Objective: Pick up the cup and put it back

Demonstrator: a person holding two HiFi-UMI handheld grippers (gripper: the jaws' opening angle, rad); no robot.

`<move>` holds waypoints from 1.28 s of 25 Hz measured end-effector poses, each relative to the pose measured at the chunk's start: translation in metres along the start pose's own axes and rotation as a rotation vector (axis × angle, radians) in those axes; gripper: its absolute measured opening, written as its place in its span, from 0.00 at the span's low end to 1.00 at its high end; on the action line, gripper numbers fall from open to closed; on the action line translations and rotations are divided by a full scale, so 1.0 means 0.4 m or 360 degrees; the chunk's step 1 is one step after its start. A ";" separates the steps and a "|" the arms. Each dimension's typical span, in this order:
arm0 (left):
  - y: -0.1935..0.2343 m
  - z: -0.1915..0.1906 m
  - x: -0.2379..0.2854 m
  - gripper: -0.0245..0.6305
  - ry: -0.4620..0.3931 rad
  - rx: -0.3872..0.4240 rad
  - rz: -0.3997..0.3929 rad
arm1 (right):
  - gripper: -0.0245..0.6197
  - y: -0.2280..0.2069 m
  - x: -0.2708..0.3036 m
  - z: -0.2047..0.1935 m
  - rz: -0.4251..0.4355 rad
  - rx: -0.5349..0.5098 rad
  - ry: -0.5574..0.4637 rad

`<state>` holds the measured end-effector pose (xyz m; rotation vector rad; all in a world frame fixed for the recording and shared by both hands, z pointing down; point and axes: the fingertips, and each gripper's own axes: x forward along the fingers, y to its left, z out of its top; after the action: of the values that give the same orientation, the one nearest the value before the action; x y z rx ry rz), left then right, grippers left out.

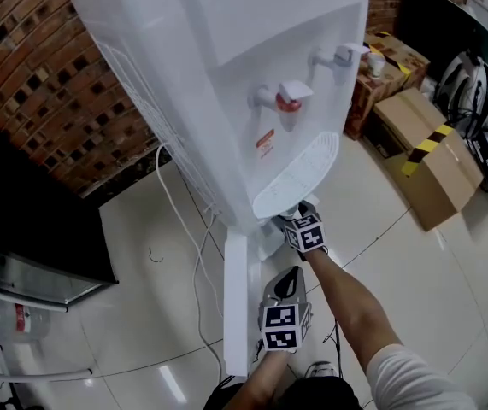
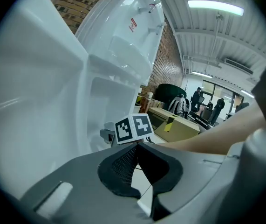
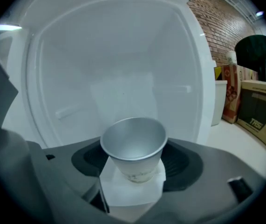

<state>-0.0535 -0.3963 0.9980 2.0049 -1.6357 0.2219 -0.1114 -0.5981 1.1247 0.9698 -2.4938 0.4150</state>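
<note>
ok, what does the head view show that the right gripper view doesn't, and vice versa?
Head view only: the red tap, the left gripper, the person's right arm. Right gripper view only: the metal cup between the fingers of the right gripper, inside the lower cabinet. Both: the white dispenser, brick wall, cardboard boxes.

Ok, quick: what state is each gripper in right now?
Left gripper: closed, nothing in it.
Right gripper: closed on the metal cup.
</note>
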 end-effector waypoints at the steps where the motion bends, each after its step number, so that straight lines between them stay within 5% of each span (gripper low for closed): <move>1: 0.002 0.006 -0.001 0.05 -0.0009 -0.0003 0.0009 | 0.57 0.000 0.013 -0.003 0.0001 0.0004 -0.0001; 12: 0.023 0.005 -0.030 0.05 -0.0055 -0.0059 0.0040 | 0.61 0.009 0.082 -0.017 -0.0020 -0.0023 -0.0005; 14: 0.025 0.004 -0.032 0.05 -0.0061 -0.0065 0.0036 | 0.72 0.010 0.080 -0.016 -0.0029 -0.0021 0.0008; 26: -0.002 -0.002 -0.041 0.05 -0.0001 -0.0048 0.0025 | 0.77 0.020 -0.100 -0.027 -0.0021 0.0072 0.0006; 30: -0.070 -0.007 -0.111 0.05 0.0061 -0.0064 -0.0077 | 0.49 0.049 -0.257 -0.004 -0.0055 0.0118 -0.0014; 32: -0.112 0.004 -0.175 0.05 0.0097 -0.0026 -0.0122 | 0.20 0.058 -0.353 0.027 -0.0161 0.0111 -0.0015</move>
<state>-0.0288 -0.3317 0.9520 2.0240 -1.5154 0.2382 -0.0370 -0.5062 1.0431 1.1223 -2.4403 0.4685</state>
